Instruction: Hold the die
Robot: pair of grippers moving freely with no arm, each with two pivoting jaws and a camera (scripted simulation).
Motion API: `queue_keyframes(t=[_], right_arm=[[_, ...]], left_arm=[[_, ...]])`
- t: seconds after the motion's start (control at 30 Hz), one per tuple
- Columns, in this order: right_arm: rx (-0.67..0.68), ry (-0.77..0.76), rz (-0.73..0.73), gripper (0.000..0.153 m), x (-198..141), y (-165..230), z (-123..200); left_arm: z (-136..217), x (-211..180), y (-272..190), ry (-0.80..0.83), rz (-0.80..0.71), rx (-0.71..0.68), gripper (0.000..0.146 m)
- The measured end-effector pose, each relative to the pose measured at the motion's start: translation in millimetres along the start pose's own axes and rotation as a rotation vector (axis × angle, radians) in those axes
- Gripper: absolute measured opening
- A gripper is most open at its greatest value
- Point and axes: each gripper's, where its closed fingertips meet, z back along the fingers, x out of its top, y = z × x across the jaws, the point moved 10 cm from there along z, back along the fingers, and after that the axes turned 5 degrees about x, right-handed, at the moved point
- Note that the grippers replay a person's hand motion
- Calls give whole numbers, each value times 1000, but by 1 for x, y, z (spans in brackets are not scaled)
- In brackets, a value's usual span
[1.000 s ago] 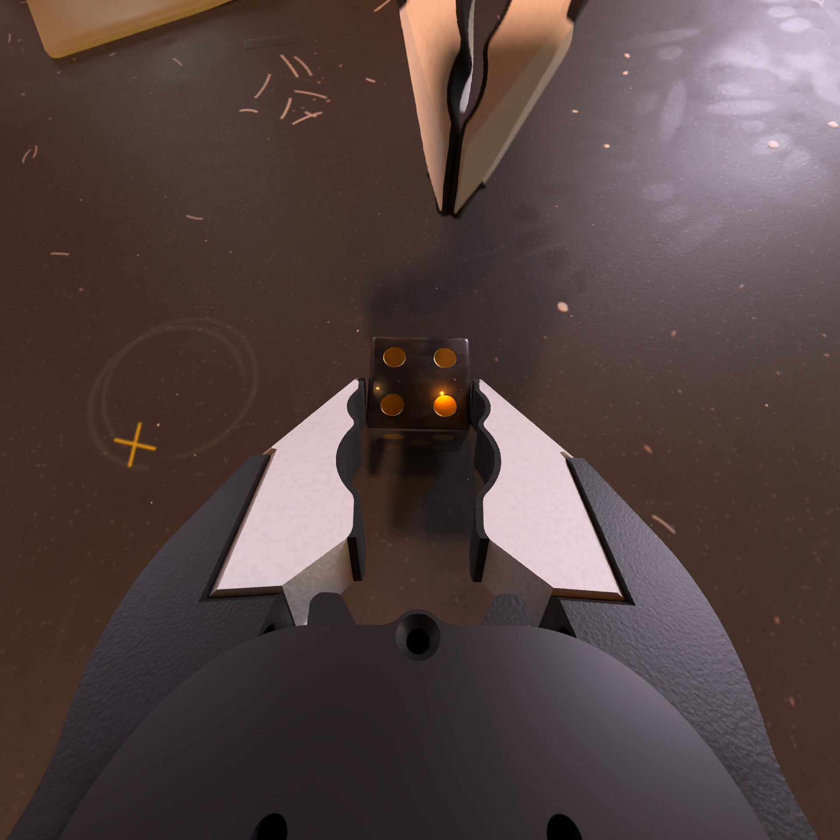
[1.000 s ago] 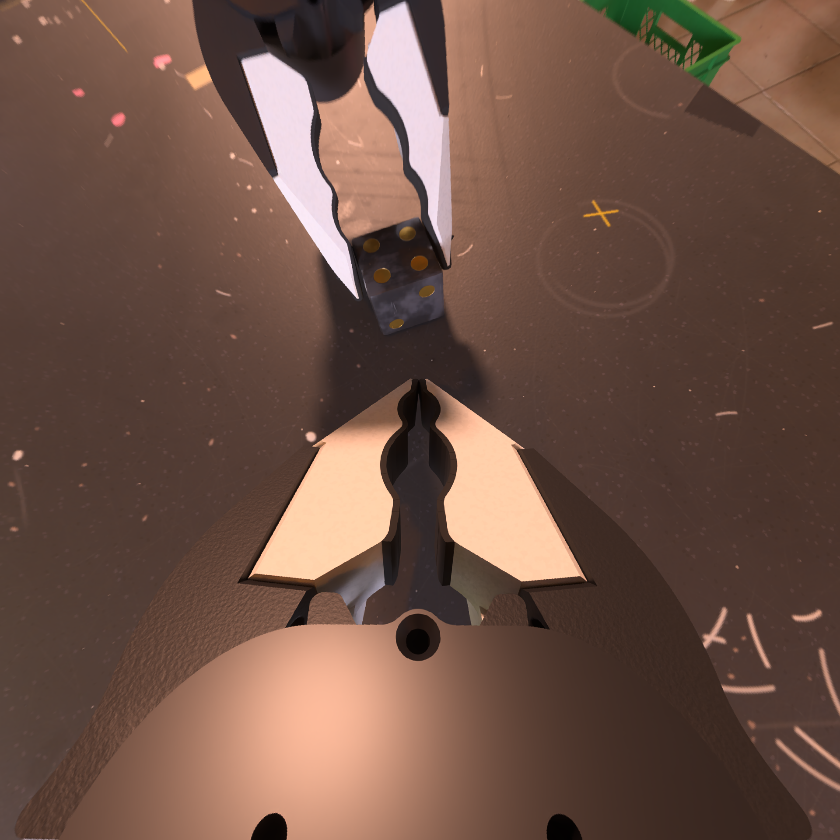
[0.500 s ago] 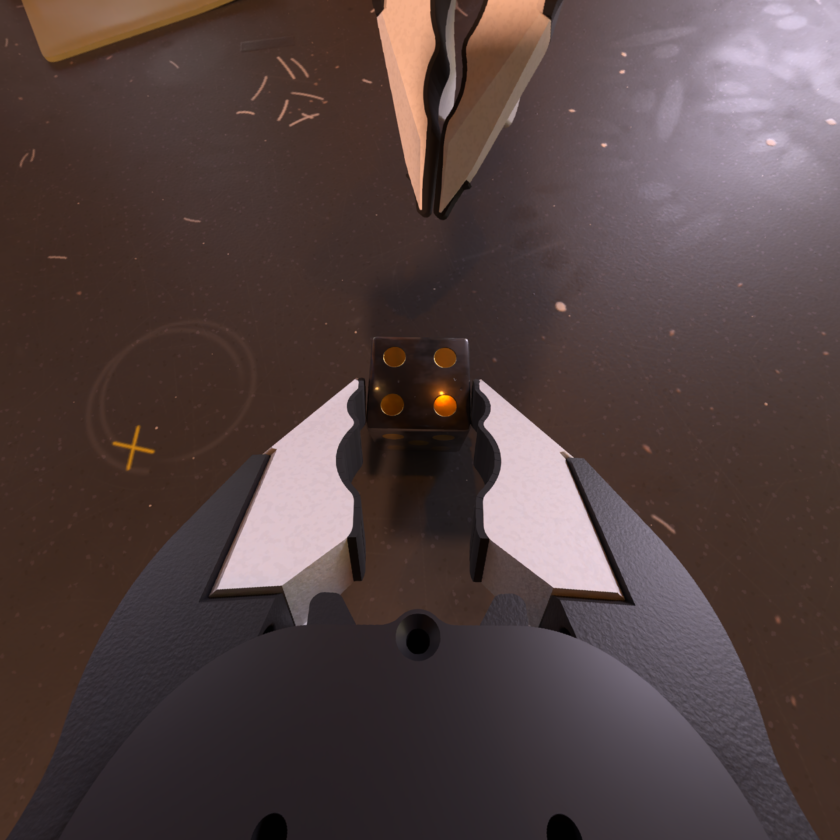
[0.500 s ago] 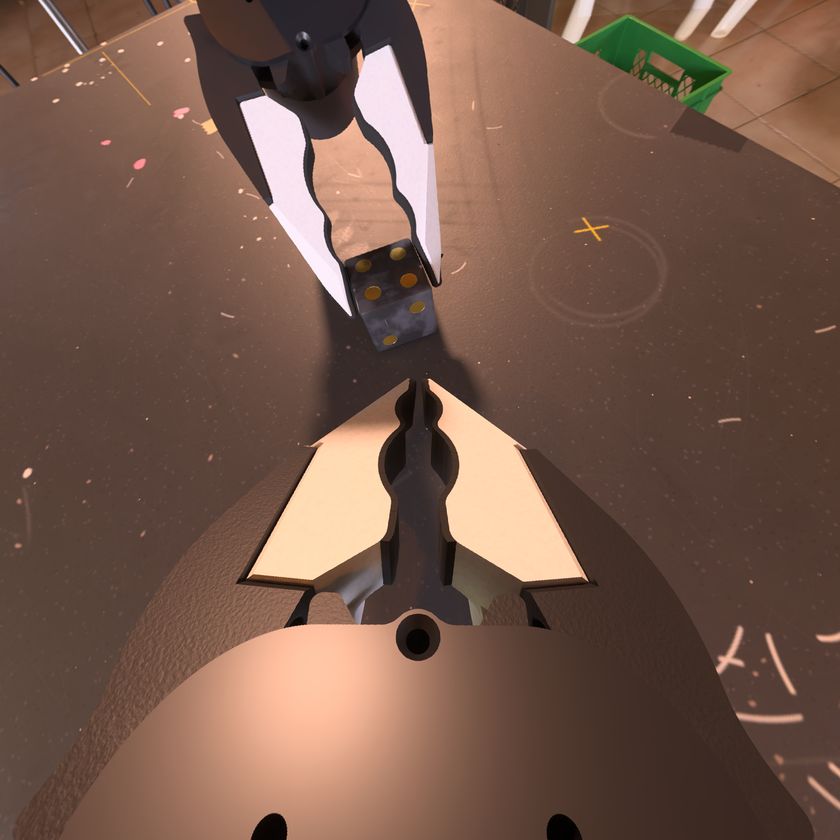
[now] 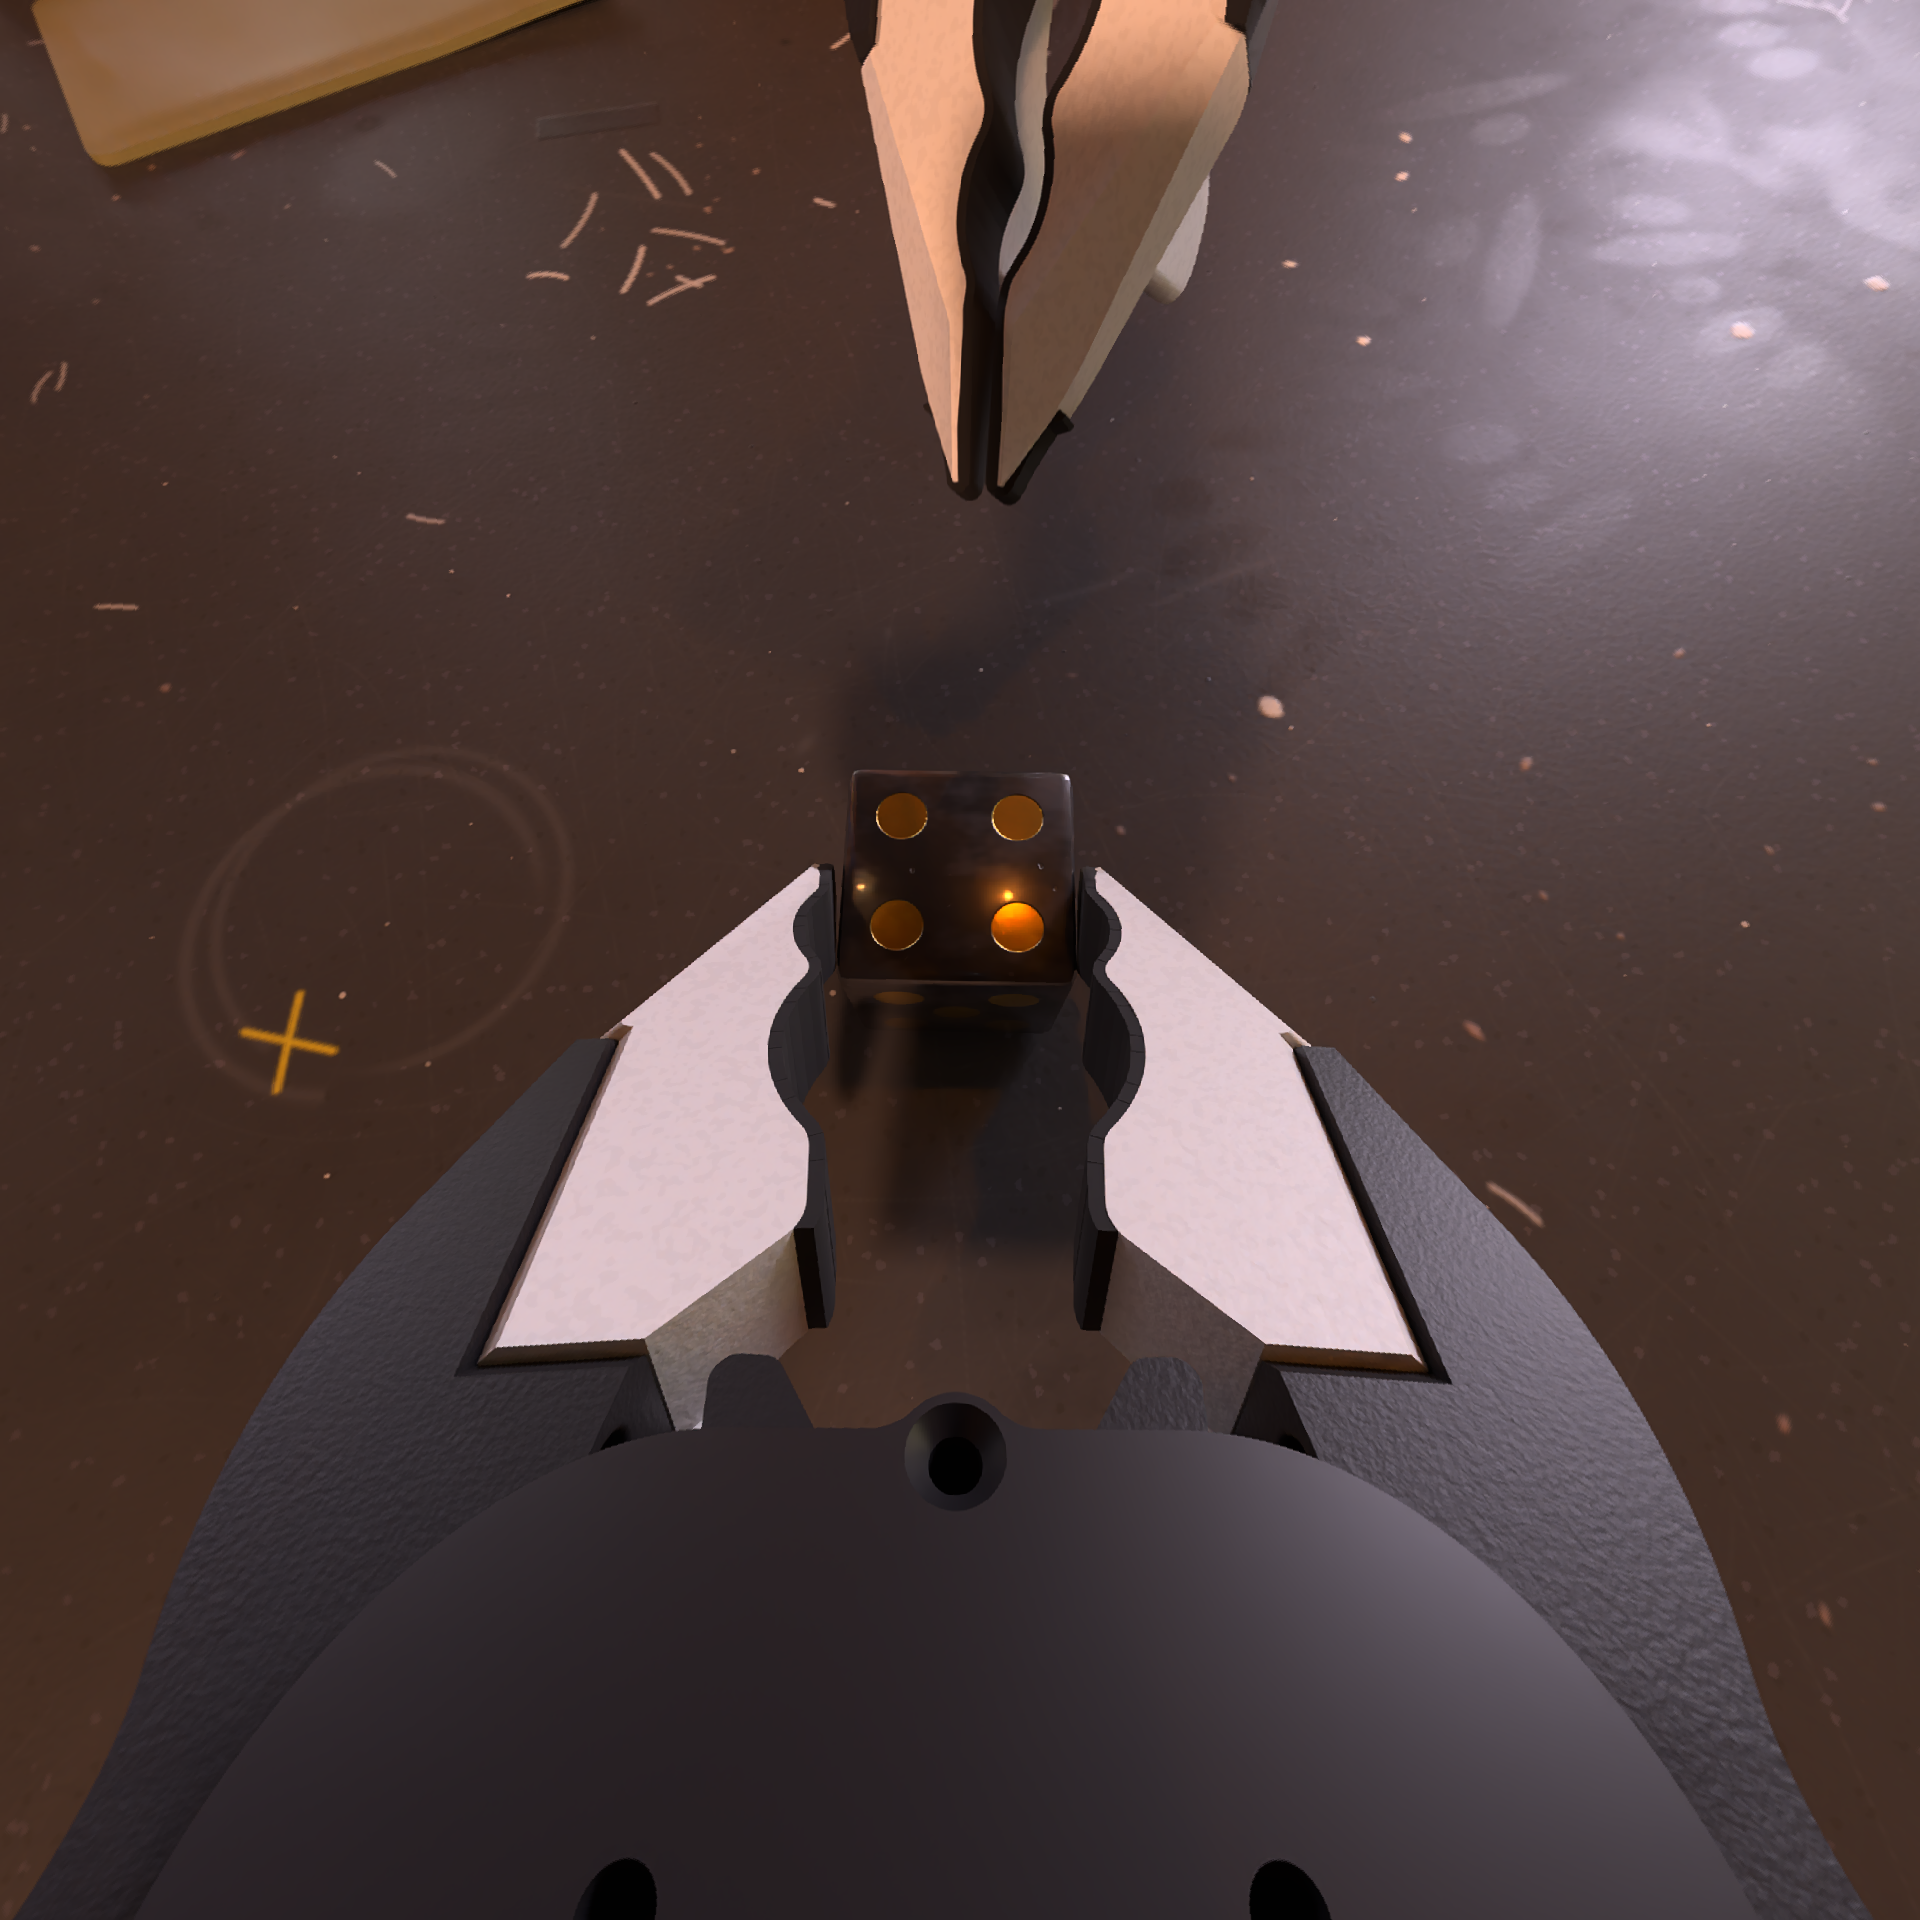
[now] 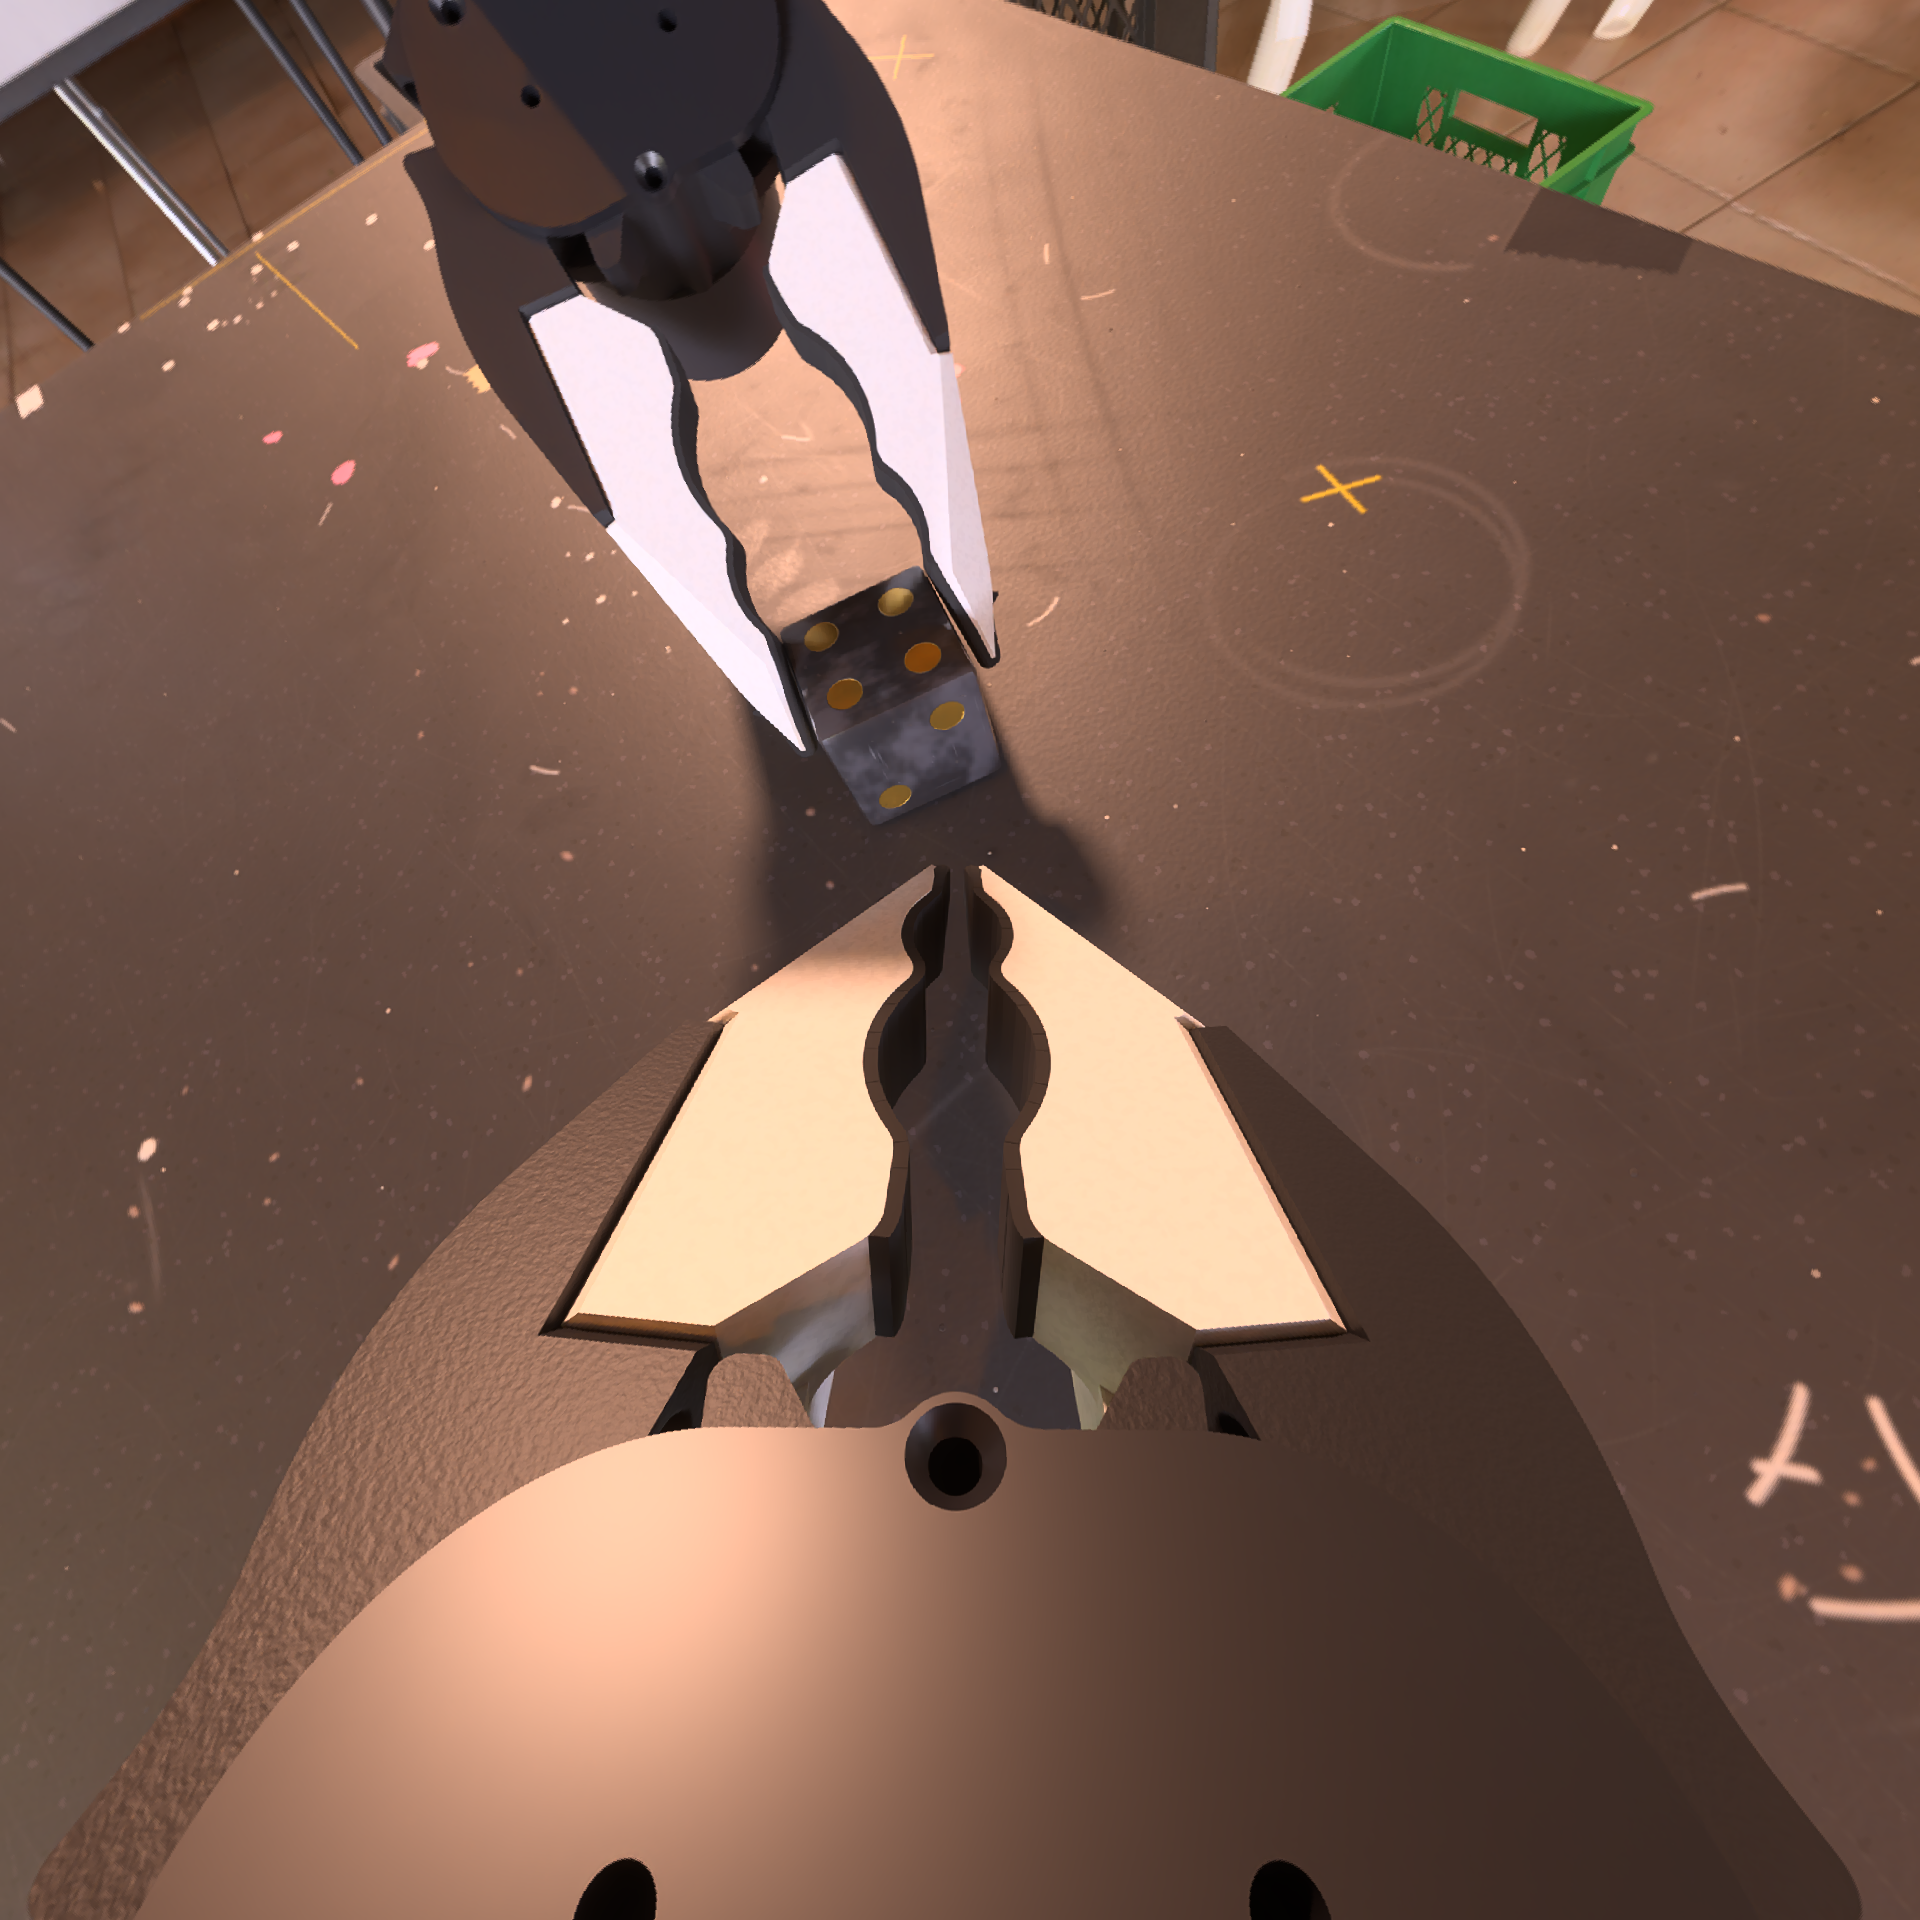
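A dark die (image 5: 956,894) with gold pips sits between the white fingers of my dark grey left gripper (image 5: 956,883), which is shut on its two sides at the fingertips. I cannot tell if the die touches the brown table (image 5: 1558,935). The right wrist view shows the same grip from the front: the die (image 6: 904,748) in the left gripper (image 6: 888,696). My copper right gripper (image 6: 958,878) with cream fingers is shut and empty, with its tips a short way in front of the die. It also shows in the left wrist view (image 5: 987,488), pointing down beyond the die.
A green crate (image 6: 1475,104) stands on the floor past the table's far right edge. A pale yellow board (image 5: 260,73) lies at the top left. A chalk circle with a yellow cross (image 5: 289,1042) marks the table beside the die. Metal bars (image 6: 135,177) show beyond the far left edge.
The right gripper has tilted up and drawn back a little, so its view shows more of the far table; in the left view it shifted left. The left gripper stays shut on the die.
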Motion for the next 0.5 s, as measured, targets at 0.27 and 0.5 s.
queue_keyframes(t=[0.27,0.5], right_arm=[[15,-19,-51,3,-2,-1,1],[42,-64,-124,3,-6,-3,0]], left_arm=[[1,-1,1,5,-16,10,47],[1,-1,1,-1,-16,15,47]])
